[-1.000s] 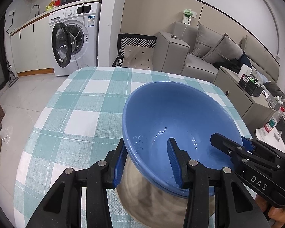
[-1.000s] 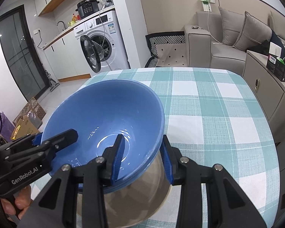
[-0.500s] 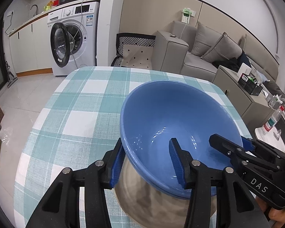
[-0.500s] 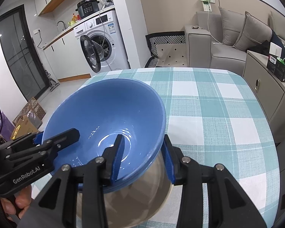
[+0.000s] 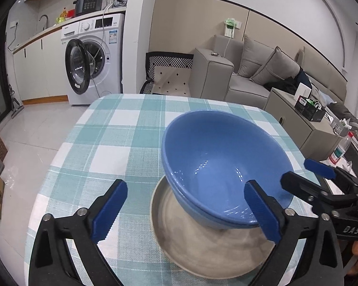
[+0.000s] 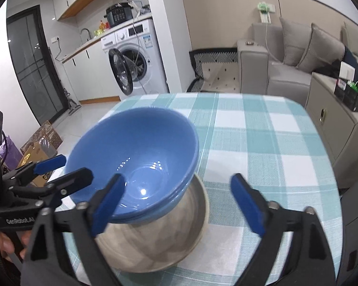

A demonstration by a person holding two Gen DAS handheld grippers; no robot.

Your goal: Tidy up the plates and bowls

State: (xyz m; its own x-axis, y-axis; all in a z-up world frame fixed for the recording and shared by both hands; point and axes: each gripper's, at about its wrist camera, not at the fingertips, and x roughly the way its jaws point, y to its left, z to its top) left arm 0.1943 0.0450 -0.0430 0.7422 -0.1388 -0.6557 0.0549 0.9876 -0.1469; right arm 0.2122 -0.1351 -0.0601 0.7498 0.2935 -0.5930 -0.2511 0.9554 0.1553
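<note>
A blue bowl [image 5: 222,166] [image 6: 136,162] sits tilted in a shallow grey-beige dish [image 5: 202,250] [image 6: 160,247]; a second blue rim shows just under it, like a nested bowl. My left gripper [image 5: 186,212] [image 6: 64,171] is opening, one pad outside the bowl's near left rim and one over its inside, neither pressing. My right gripper [image 6: 177,207] [image 5: 303,176] is opening too, with its left pad over the bowl and its right pad well clear of the near right rim. Nothing is gripped.
The dish stands on a table with a teal-and-white checked cloth [image 5: 121,143] [image 6: 262,143]. Beyond it are a washing machine [image 5: 90,62] with its door open, a grey sofa [image 5: 255,76] and a low cabinet [image 6: 334,124]. Cardboard boxes [image 6: 38,147] lie on the floor.
Both grippers' jaws have spread wide and let go of the blue bowl's rim. The bowl now rests in the dish. The left view has drawn back a little.
</note>
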